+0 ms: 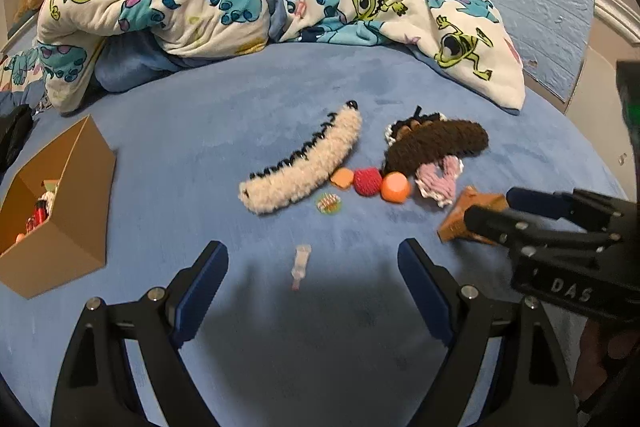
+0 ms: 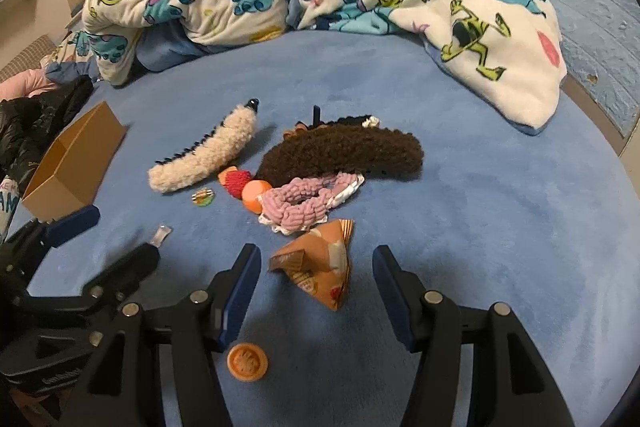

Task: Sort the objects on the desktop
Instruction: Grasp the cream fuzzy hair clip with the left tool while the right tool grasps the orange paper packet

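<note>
1. Desktop objects: a loose cluster near the middle of the blue bed cover, which carries everything here; no counter is present.
2. Cardboard box: toward the cover's left edge, open, already holding a few small items.
3. Brown fuzzy hair claw and cream fuzzy hair claw: side by side at the cluster's far side, the cream one's long axis running diagonally.
4. Pink scrunchie, touching the brown claw's near edge.
5. Orange snack packet: nearest item, lying straight ahead between the fingers of the right gripper, peak pointing away. Judged the likeliest next pick; the right side is nearer.
6. Orange ball, red ball, small orange disc.
7. Small clear tube: just ahead of the left gripper.
8. Both grippers: fingers spread wide, holding nothing.
</note>
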